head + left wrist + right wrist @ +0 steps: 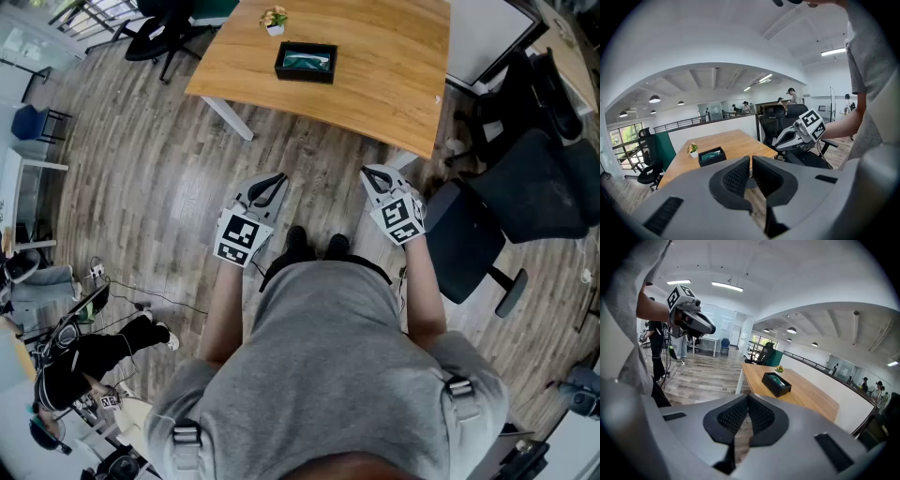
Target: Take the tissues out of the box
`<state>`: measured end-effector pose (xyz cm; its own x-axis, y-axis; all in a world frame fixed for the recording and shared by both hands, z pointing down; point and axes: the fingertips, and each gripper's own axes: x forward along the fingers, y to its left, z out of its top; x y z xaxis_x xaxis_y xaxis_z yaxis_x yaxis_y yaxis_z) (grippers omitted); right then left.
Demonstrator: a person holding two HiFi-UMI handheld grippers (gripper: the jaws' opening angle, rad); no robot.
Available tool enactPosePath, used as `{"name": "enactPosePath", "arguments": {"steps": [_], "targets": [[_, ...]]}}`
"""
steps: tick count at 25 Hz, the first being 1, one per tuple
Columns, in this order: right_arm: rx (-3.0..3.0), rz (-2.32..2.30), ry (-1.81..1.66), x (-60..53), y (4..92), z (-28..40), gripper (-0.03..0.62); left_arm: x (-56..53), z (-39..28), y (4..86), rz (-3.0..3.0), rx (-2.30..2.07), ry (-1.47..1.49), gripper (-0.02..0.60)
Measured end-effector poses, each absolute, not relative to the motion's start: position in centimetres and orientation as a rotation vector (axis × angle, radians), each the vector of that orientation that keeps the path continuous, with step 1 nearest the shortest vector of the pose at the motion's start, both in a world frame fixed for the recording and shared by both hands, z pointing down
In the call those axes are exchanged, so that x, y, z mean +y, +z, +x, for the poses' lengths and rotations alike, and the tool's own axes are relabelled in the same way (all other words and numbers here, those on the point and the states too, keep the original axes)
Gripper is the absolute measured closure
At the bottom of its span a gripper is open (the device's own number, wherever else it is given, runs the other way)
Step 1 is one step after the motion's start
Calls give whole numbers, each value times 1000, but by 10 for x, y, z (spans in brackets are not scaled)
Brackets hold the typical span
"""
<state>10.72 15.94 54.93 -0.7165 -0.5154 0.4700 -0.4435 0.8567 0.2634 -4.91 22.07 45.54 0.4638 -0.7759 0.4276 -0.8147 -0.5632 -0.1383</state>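
Hovering short of the table (pixel 384 89), left hand-held gripper (pixel 274 180) and right hand-held gripper (pixel 373 173) closed, empty, box (pixel 305 75) contents unclear.

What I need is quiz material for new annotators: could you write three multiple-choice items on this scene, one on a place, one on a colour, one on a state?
1. Where is the black box? A on the floor; B on the wooden table; C on a chair.
2. What colour is the person's shirt? A red; B grey; C yellow.
3. How do the right gripper's jaws stand? A wide apart; B closed on a tissue; C closed on nothing.
Answers: B, the box sits on the tabletop near a small plant; B, the head view shows grey cloth; C, the pads meet with nothing between them.
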Motion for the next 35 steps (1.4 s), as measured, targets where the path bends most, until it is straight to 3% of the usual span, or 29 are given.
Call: {"name": "enactPosePath", "arguments": {"steps": [35], "targets": [[-2459,701,-257,139,541,133,586,203,-22,470,2607,-1420,643,548]]}}
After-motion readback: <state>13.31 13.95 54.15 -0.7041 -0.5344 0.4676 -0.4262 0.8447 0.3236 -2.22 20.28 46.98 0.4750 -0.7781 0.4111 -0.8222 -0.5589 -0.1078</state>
